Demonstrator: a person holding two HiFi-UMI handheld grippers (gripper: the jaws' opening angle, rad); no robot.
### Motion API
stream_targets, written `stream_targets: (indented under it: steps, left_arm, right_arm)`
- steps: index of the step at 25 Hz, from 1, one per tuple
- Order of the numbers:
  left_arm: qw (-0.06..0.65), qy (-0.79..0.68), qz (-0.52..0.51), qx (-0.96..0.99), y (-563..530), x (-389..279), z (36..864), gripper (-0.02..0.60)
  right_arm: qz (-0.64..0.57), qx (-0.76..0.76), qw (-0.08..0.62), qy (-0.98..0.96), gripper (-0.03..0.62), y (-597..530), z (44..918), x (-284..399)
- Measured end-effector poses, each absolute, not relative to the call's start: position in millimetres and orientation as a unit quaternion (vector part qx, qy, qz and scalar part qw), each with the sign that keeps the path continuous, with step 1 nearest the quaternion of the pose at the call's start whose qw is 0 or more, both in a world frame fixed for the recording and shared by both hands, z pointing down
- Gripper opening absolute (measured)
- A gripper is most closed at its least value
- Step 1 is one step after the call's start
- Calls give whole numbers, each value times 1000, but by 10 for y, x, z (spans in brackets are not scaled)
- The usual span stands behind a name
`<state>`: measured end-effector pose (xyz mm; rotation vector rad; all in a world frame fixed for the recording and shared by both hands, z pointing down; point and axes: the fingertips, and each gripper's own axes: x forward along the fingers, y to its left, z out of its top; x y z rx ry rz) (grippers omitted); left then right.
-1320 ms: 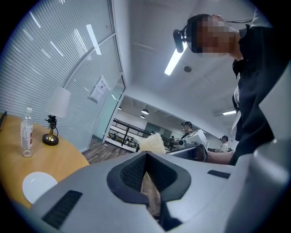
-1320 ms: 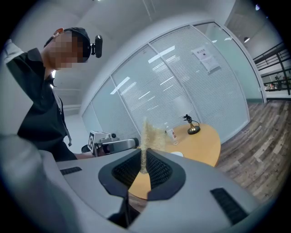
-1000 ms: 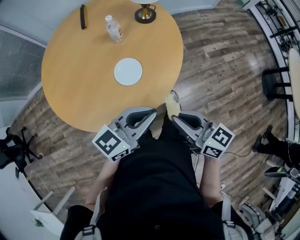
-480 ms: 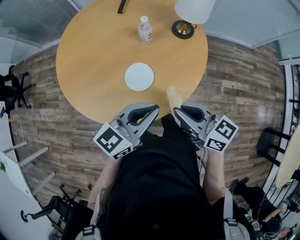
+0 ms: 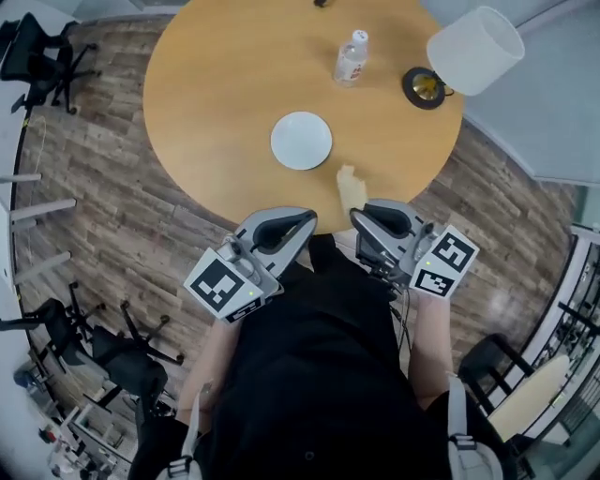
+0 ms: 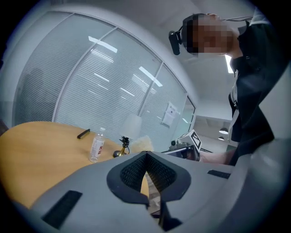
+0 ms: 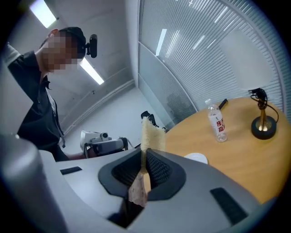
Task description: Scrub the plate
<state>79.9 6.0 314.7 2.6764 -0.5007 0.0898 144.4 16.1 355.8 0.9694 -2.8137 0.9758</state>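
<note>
Plate, white and round, lies flat near the middle of the round wooden surface, a little toward the near edge where we stand, with bare wood all round it. Toward the far edge a clear water bottle stands upright. To its right, close to the right edge, a table lamp with a white shade rises from a dark base with a brass centre. A small dark object lies at the far edge, cut off by the frame. The plate is well apart from all three. Our left hand-held gripper hangs just off the near edge, its jaws pressed together at the tips and empty. Our right hand-held gripper hangs beside it, jaws pinching a yellow sponge that stands on edge. In the head view the sponge's tip overlaps the near edge, to the right of the plate and apart from it. Wood-plank floor surrounds the surface. A black office chair stands off the far left edge, and a second office chair stands nearer to us on the left, both well clear of the surface. In the gripper views a glass wall with horizontal blinds runs behind the surface. Bare wood spans the whole left half of the surface and the strip between the near edge and the plate.
</note>
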Motion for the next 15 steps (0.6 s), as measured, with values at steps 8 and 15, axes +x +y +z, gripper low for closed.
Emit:
stream_targets:
  steps: [8, 15]
  left_arm:
    - [238, -274, 26, 931, 141, 518, 3295, 11]
    - [239, -300, 15, 924, 116, 389, 3282, 11]
  right_arm:
    - [338, 240, 59, -908, 38, -128, 3835, 1220]
    - [371, 245, 94, -891, 38, -421, 4213, 1068]
